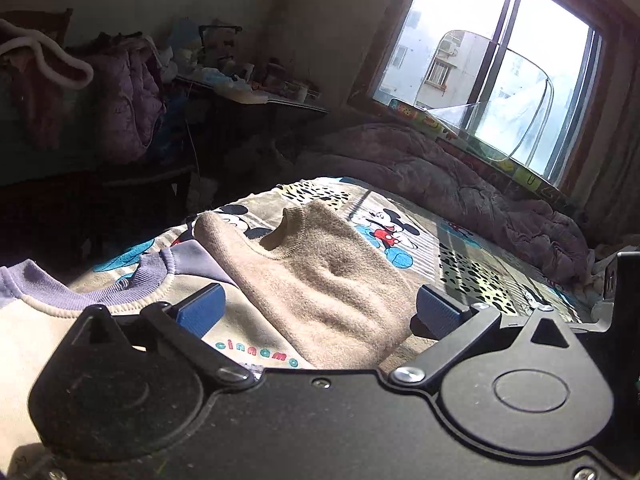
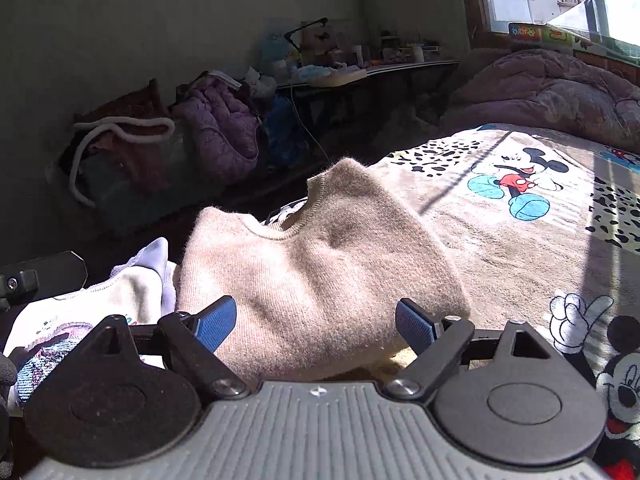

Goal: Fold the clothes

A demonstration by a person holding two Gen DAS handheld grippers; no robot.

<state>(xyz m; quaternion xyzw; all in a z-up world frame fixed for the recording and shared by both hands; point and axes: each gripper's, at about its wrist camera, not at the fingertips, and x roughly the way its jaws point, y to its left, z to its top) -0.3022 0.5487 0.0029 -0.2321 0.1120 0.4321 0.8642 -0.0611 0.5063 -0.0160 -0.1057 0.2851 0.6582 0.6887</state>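
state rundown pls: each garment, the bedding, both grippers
beige sweater: folded, flat on the bed, collar facing away, nothing gripping it
white and purple sweatshirt: lying beside the beige sweater, touching its edge; folded or not, cannot tell
Mickey blanket: spread flat under both garments
purple quilt: bunched up below the window
left gripper: open, holding nothing
right gripper: open, holding nothing

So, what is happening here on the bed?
A person is folding clothes with two handheld tongs. A folded beige sweater lies on the Mickey Mouse blanket, beside a white sweatshirt with purple collar. The left tongs and right tongs are both open, holding nothing, in front of the sweater.
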